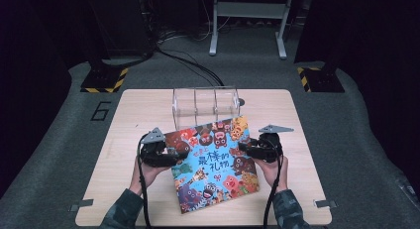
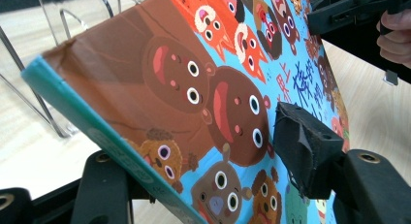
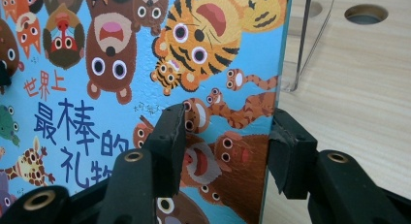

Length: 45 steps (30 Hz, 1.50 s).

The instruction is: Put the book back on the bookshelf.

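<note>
A picture book with cartoon animals and blue Chinese lettering on its cover is held tilted above the wooden table, between my two grippers. My left gripper is shut on the book's left, spine edge. In the left gripper view the book sits between its jaws, one pad pressing on the cover. My right gripper is shut on the right edge. In the right gripper view one finger lies on the cover and the other sits behind the edge.
A clear acrylic rack with dividers stands just behind the book, near the table's far edge, also visible as clear rack. Black cables, two hazard-striped stand bases and a metal frame are on the floor beyond.
</note>
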Available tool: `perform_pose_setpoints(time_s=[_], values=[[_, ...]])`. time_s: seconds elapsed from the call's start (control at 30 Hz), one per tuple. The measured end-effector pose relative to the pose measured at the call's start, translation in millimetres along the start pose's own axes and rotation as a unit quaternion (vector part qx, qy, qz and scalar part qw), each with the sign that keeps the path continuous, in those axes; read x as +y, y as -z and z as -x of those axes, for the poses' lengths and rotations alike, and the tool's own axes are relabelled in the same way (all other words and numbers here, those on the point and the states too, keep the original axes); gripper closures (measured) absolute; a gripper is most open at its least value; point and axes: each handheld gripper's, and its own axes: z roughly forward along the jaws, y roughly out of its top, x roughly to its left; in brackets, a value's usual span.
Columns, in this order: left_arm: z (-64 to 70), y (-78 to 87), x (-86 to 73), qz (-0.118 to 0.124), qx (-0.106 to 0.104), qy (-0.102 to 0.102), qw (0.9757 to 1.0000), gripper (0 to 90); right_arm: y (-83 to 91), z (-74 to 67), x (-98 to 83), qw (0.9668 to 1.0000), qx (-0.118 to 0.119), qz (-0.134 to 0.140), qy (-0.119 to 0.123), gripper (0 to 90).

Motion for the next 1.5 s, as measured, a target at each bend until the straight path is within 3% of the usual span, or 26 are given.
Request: perform_pose_setpoints(time_s=[0.33, 0.53, 0.93, 1.33, 1.5], values=[[7.0, 11.8, 14.3, 0.006, 0.019, -0.042, 0.9989, 43.9, 5.6, -5.5, 10.4, 0.9994, -0.016, 0.024, 0.020, 52.4], [10.8, 17.6, 17.8, 0.015, 0.029, -0.052, 0.9981, 47.1, 5.8, -7.1, 14.8, 0.9991, -0.016, 0.033, 0.023, 52.0], [15.1, 26.9, 22.3, 0.026, 0.024, -0.065, 0.9973, 52.5, 4.6, -12.2, 21.7, 0.9980, -0.037, 0.036, 0.037, 50.6], [23.6, 36.1, 27.9, 0.035, 0.019, -0.104, 0.9938, 57.9, 3.0, -14.1, 29.7, 0.9976, -0.044, 0.036, 0.041, 49.3], [23.2, 38.4, 27.1, 0.042, 0.027, -0.109, 0.9928, 60.8, 3.6, -18.8, 33.7, 0.9961, -0.050, 0.045, 0.057, 49.3]])
